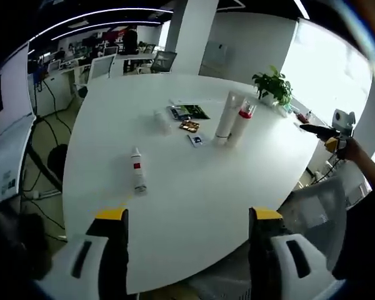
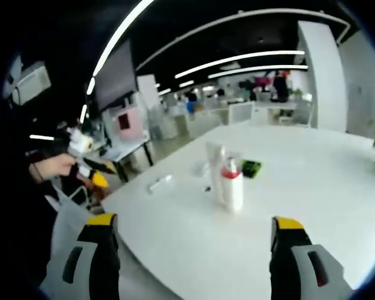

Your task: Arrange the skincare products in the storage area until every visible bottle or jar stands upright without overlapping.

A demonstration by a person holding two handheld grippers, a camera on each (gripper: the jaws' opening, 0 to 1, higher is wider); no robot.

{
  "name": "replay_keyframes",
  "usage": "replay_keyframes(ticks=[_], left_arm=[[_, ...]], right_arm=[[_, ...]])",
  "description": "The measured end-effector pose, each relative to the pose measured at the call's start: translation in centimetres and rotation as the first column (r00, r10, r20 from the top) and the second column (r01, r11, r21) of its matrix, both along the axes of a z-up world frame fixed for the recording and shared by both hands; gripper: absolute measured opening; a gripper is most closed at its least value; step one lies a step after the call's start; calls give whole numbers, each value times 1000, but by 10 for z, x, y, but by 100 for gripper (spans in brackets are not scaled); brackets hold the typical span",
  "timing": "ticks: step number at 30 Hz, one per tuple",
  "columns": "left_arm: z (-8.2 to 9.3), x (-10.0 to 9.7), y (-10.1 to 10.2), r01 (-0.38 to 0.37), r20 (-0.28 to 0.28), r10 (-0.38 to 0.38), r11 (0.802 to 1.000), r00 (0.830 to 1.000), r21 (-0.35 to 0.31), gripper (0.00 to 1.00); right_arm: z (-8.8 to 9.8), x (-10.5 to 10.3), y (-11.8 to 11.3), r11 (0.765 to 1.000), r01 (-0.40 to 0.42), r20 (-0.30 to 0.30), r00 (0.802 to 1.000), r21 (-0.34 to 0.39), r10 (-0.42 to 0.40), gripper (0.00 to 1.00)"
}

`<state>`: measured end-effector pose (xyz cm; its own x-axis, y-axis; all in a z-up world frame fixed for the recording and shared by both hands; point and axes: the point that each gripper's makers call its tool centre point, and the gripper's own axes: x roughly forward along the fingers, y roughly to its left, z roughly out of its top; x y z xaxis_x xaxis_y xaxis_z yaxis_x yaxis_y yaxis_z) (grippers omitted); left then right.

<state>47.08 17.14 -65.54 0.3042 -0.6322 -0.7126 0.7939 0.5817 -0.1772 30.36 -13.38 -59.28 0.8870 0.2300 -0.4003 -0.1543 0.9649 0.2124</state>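
Observation:
On the round white table (image 1: 194, 187) a white tube with a red band (image 1: 137, 170) lies flat on its side. A taller white tube (image 1: 225, 116) and a white bottle with a red top (image 1: 242, 122) stand upright, close together. In the right gripper view the bottle (image 2: 232, 181) is in front of the tall tube (image 2: 214, 164), and the lying tube (image 2: 159, 182) is off to the left. My left gripper (image 1: 187, 214) hovers open at the table's near edge. My right gripper (image 2: 194, 224) is open too, holding nothing.
A green packet (image 1: 189, 112), a brown item (image 1: 189, 126), a small sachet (image 1: 195, 140) and a clear jar (image 1: 161, 119) lie near the middle. A potted plant (image 1: 274, 86) stands at the far edge. Office desks and chairs (image 1: 100, 65) stand beyond the table.

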Motion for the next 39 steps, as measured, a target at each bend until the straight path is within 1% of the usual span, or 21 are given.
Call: replay_keyframes(ticks=[4,6,9,14,16,18,20,22,26,29,34,36,39], left_arm=[[-10,6,-1,-14,-27,14,1000,1000,6,69],[-14,10,-1,-24,-31,24,1000,999,10,67],[-20,20,-2,-41,-42,42,999,998,24,64],[-27,38,-7,-71,-43,72,997,996,24,60],[-30,46,-9,-89,-58,89,996,994,16,57],[-34,51,-11,-101,-79,101,995,992,11,58],[-37,56,-13,-105,-81,106,994,991,14,59],[-41,61,-15,-100,-79,103,994,992,31,58],[-49,72,-17,-114,-88,117,992,989,45,56],[-56,76,-19,-117,-88,122,992,989,56,54],[-67,82,-20,-128,-105,135,989,985,76,50],[-70,85,-22,-125,-100,133,989,986,81,48],[-74,90,-25,-119,-92,128,988,987,96,49]], right_arm=[[-1,1,-5,1000,12,-2,1000,0,-12,99],[-3,2,-6,1000,19,-6,1000,10,-19,99],[-8,3,-5,1000,21,-18,1000,9,-20,99],[-14,5,-2,999,19,-34,999,28,-18,99],[-15,6,-2,1000,18,-36,999,25,-17,99],[-15,7,-2,999,17,-35,999,31,-16,99],[-15,8,-2,999,19,-31,999,37,-18,99],[-15,9,-3,999,22,-30,999,36,-21,99],[-20,10,-5,999,29,-50,998,30,-28,99],[-21,10,-5,999,33,-52,998,36,-31,99],[-25,11,-7,998,42,-62,997,44,-39,98],[-26,11,-9,998,46,-66,997,42,-43,98],[-28,11,-11,997,56,-72,996,53,-52,97]])
